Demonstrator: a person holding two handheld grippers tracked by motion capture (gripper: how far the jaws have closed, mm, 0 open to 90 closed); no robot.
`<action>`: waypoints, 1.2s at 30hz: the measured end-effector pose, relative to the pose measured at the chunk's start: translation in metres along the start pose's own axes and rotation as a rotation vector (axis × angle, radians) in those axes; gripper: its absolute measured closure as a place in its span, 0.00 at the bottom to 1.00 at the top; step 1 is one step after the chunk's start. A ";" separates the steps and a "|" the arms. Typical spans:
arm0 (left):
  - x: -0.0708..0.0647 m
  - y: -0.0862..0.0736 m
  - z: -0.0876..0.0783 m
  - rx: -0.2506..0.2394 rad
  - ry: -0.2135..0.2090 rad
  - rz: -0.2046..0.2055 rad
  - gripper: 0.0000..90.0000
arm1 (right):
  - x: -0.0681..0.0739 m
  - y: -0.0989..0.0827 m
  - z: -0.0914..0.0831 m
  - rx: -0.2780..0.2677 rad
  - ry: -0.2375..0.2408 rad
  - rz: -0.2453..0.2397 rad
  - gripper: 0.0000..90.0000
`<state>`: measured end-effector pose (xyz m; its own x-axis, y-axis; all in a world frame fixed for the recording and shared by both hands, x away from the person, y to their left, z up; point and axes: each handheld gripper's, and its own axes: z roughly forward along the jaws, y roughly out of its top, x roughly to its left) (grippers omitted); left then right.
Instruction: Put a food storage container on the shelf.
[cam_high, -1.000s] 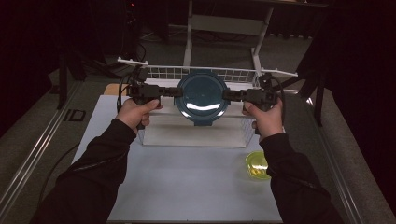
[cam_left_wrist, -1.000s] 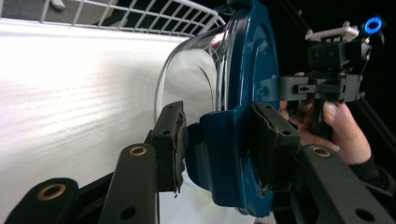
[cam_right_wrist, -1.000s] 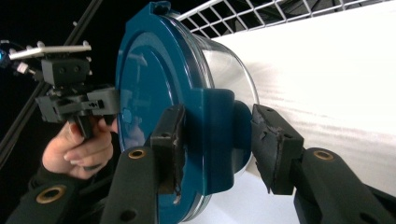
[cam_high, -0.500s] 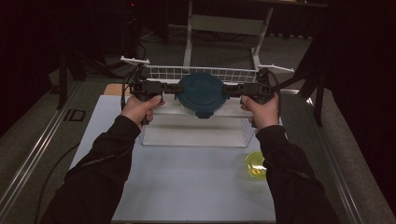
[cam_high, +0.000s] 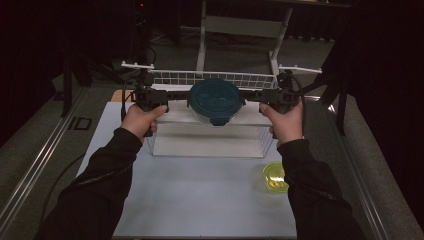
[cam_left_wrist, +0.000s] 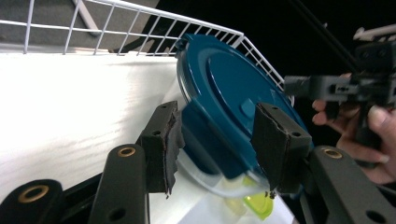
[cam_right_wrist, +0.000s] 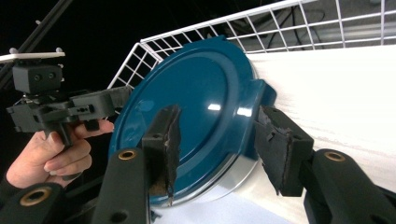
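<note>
Flanking a round clear container with a teal lid (cam_high: 216, 101), the left claw (cam_high: 172, 104) and right claw (cam_high: 256, 105) meet it from opposite sides over the white wire basket (cam_high: 210, 79) on the worktop (cam_high: 200, 200). Both claws have just been opening, jaws apart beside its rim (contact unclear). A yellow-green lidded tub (cam_high: 275, 176) sits nearer the person's right sleeve (cam_high: 315, 195).

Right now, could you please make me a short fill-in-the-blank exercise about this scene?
1. The lid of the round container is dark ____.
2. The container is flanked by the left gripper and the right gripper, one on each ____.
3. The small bowl on the table is ____.

Missing words: blue; side; yellow
</note>
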<state>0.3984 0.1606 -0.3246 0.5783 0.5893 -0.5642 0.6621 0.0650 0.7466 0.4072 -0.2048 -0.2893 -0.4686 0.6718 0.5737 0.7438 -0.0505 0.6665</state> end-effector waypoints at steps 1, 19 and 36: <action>-0.001 -0.002 -0.002 -0.001 0.003 0.012 0.57 | 0.003 -0.002 -0.003 0.002 0.015 -0.013 0.55; -0.026 -0.064 -0.030 -0.059 -0.080 0.217 0.38 | 0.041 -0.068 -0.003 0.054 0.134 -0.171 0.73; -0.042 -0.146 -0.019 -0.055 0.058 0.368 0.00 | 0.043 -0.075 0.022 0.092 0.097 -0.196 1.00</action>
<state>0.2683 0.1420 -0.4028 0.7438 0.6257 -0.2350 0.3878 -0.1176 0.9142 0.3418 -0.1554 -0.3248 -0.6484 0.5880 0.4836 0.6725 0.1446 0.7258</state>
